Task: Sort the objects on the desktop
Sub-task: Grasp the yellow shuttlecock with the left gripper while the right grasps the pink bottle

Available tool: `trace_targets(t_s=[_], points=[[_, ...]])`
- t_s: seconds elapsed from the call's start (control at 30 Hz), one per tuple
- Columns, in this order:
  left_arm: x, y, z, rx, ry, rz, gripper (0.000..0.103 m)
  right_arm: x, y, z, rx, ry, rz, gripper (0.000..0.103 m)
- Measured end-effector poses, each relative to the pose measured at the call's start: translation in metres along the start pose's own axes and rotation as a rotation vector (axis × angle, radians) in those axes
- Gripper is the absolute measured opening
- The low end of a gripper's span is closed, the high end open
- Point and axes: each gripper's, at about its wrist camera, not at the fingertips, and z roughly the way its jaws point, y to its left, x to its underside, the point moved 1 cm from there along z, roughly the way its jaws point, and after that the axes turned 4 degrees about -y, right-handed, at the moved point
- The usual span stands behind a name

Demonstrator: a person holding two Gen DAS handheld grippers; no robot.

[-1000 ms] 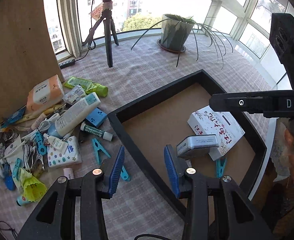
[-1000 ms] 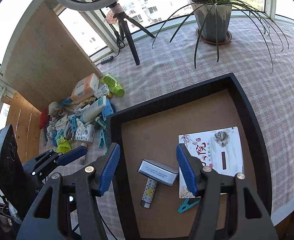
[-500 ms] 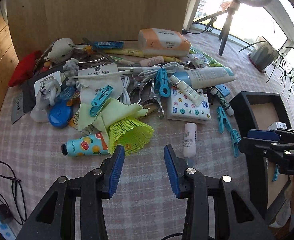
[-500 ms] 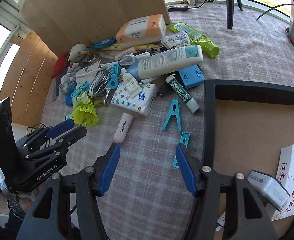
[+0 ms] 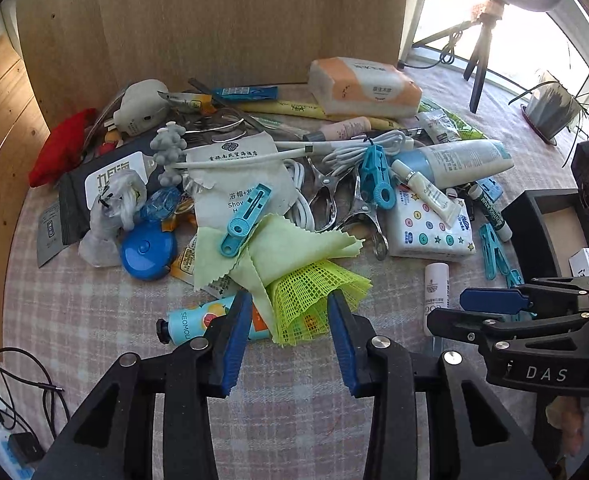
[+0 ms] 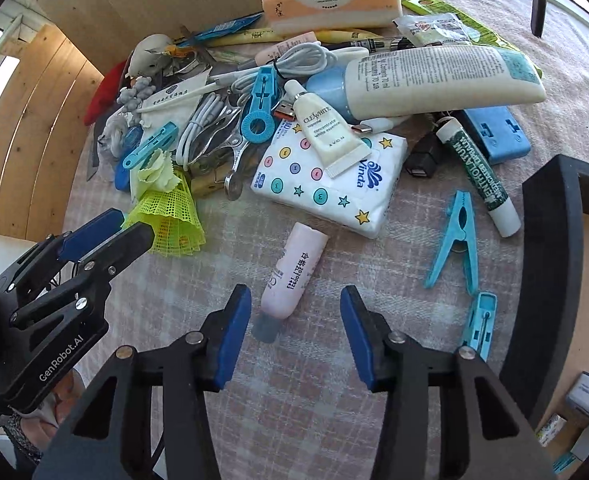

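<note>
Low in both views, your left gripper and right gripper, jaws apart and empty, have swung from the black tray to the clutter: yellow shuttlecock, pink tube. Next pick begins.

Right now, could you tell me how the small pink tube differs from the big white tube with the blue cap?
The small pink tube is short and lies alone on the cloth; the big white tube with the blue cap is much longer and rests atop the pile. Both lie flat.
</note>
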Motion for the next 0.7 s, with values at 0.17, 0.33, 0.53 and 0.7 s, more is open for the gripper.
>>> trace_targets(t_s=[0.17,0.33,0.53,0.7], points=[[-0.003,0.002,0.008,0.016,0.017,-0.021,0.018,-0.004,0.007,0.006,0.034,-0.005,-0.019,0.042],[-0.003,0.007,0.014,0.056,0.041,-0.071,0.01,-0.006,0.018,0.011,0.111,-0.001,-0.1,0.03],[0.009,0.013,0.007,0.12,0.051,-0.109,0.004,0.003,0.017,0.006,0.148,-0.005,-0.189,0.02],[0.024,0.005,-0.007,0.191,0.052,-0.106,0.002,0.012,0.004,-0.003,0.125,-0.01,-0.165,0.02]])
